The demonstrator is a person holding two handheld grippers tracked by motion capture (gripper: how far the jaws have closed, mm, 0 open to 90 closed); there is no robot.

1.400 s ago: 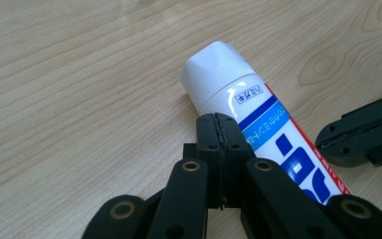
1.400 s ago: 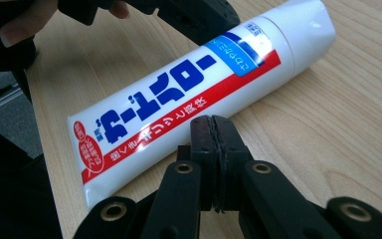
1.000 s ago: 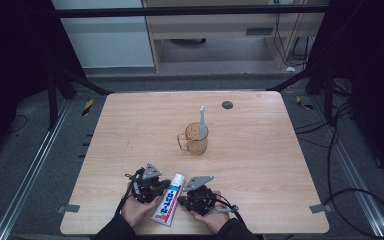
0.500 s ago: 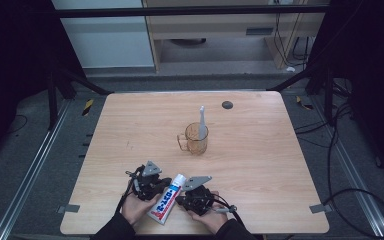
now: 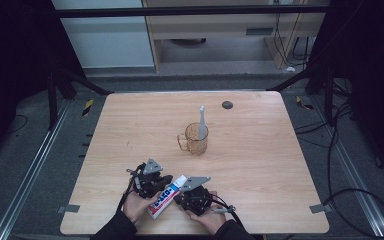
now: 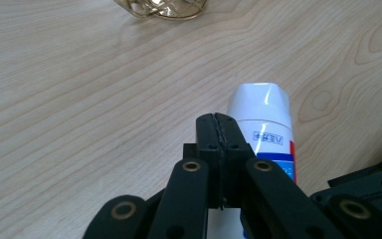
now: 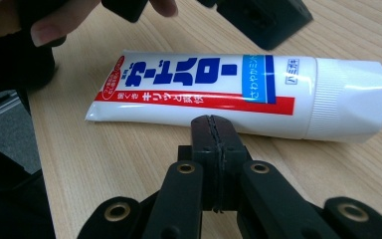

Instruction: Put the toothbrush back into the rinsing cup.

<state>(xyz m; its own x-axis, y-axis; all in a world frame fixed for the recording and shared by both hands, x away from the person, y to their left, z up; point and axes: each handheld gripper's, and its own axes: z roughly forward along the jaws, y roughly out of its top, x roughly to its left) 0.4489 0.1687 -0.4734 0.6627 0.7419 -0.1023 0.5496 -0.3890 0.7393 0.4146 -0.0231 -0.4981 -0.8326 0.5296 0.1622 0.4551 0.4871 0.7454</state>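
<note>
**Toothpaste tube between two closed grippers**

The toothpaste tube lies flat near the table's front edge, between the left gripper and right gripper. Both have their jaws pressed together, empty, their tips just beside the tube.

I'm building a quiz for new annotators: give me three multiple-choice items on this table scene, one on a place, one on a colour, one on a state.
1. Where does the toothpaste tube lie?
A. inside the cup
B. on the table between the two grippers
C. beside the dark disc

2. What colour is the tube's cap?
A. white
B. green
C. black

3. How stand the left gripper's fingers?
A. wide open
B. closed on the tube
C. shut on nothing

Answers: 1 B, the high view shows it flat between the left gripper and right gripper; 2 A, the right gripper view shows a white cap; 3 C, the pads meet with the tube beside them.
</note>
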